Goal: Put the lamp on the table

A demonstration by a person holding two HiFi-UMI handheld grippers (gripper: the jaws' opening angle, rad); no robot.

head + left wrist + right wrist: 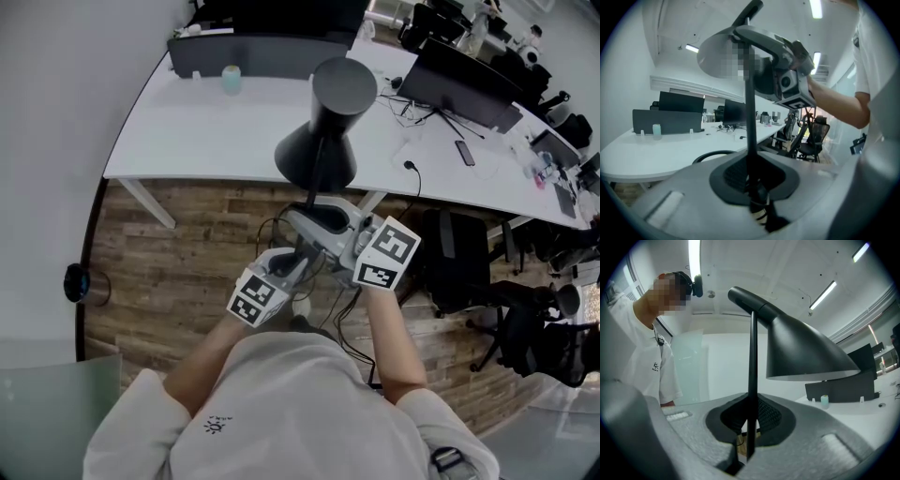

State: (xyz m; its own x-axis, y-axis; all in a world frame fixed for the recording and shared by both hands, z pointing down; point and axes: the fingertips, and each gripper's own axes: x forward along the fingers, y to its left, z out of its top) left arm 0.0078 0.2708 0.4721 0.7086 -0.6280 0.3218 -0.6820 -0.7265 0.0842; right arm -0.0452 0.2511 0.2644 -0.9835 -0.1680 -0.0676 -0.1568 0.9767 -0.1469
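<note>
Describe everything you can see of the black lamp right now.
The lamp is matte black, metal by its look: a cone shade on a thin straight stem. It is upright, held off the floor beside the white table. The left tool and the right tool are both shut on the stem.

White curved desk runs along a plain white wall, with an angled white leg below it. Floor is brown wood planks, with cables trailing on it. On the desk are a low dark partition, a small teal bottle and, further right, a monitor. Black office chairs stand on the right. Frosted glass panel at lower left. White ceiling, lit by strip lights.
</note>
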